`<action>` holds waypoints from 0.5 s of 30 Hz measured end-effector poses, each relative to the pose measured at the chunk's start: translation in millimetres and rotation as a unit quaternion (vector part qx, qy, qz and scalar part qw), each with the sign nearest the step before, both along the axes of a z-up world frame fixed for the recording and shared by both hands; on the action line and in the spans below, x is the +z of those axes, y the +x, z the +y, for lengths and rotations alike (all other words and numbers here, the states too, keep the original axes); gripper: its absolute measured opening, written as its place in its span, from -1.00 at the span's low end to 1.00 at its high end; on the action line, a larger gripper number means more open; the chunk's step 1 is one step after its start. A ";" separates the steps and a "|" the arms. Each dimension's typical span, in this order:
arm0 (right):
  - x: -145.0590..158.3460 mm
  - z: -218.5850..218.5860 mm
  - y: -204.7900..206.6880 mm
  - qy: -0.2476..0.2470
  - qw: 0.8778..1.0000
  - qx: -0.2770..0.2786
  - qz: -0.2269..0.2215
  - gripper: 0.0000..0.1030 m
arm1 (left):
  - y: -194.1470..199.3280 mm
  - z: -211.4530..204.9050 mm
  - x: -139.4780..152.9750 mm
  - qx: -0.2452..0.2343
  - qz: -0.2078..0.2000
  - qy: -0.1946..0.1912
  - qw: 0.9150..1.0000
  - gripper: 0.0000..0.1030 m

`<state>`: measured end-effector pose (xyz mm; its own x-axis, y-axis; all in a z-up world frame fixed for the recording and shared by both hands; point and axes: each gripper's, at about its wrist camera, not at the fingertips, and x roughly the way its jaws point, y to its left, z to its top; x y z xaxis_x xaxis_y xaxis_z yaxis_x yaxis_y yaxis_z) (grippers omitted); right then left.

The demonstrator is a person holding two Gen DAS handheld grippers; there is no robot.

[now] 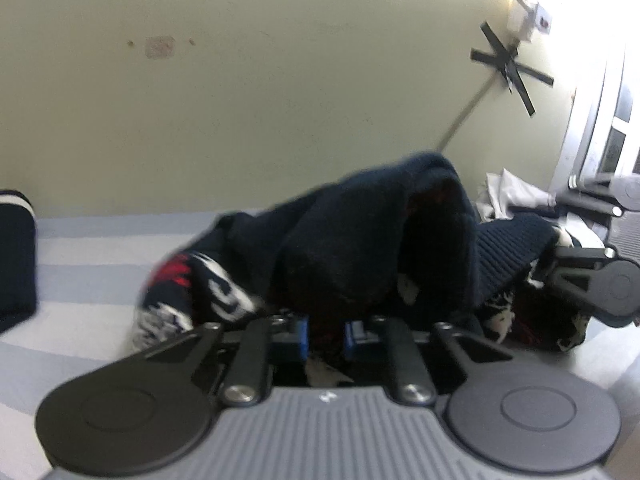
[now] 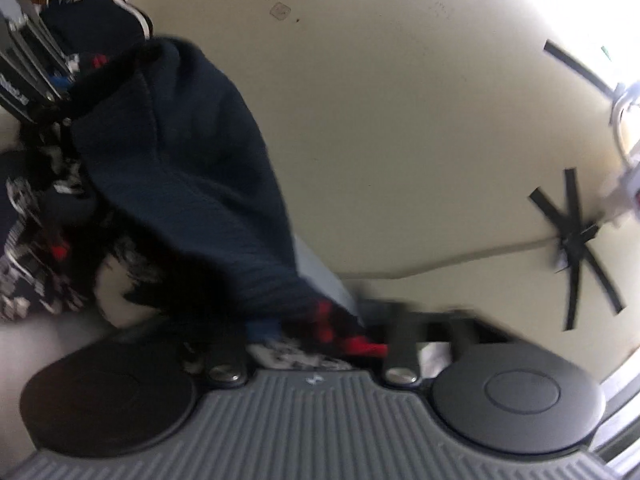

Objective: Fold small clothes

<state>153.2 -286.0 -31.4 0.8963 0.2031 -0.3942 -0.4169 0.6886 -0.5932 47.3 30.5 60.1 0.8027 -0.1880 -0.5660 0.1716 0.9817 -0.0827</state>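
We hold the sweater (image 1: 360, 240) lifted off the bed (image 1: 80, 256), our left gripper (image 1: 326, 338) pinching one edge and our right gripper (image 2: 320, 340) clamped on another. We should keep both edges taut and level, then lower it flat.

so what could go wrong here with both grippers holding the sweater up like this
1. The left gripper pinches only a bunched edge of the navy sweater; it could slip free.
2. The right gripper is buried in cloth, so its hold is hard to judge.
3. The sweater hangs crumpled, so a fold may land uneven.
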 end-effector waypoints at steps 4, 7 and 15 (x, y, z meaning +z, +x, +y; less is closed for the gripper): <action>38.9 -18.5 -26.1 0.057 0.996 -0.039 -0.052 -0.72 | -13.6 33.6 36.9 0.041 -0.051 -0.013 0.998 -0.82; 82.1 -28.4 -58.5 0.090 0.988 -0.064 -0.112 -0.72 | -28.7 55.2 77.4 0.053 -0.099 -0.037 0.993 -0.83; 203.4 1.3 -151.7 0.134 0.950 -0.053 -0.275 -0.72 | -115.0 63.9 197.9 0.041 -0.275 -0.030 0.960 -0.84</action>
<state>1.5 -284.7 172.0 0.9727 0.1274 0.1941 -0.0140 0.8668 -0.4985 -67.7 94.4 258.0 0.9906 -0.1300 -0.0414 0.1275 0.9901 -0.0592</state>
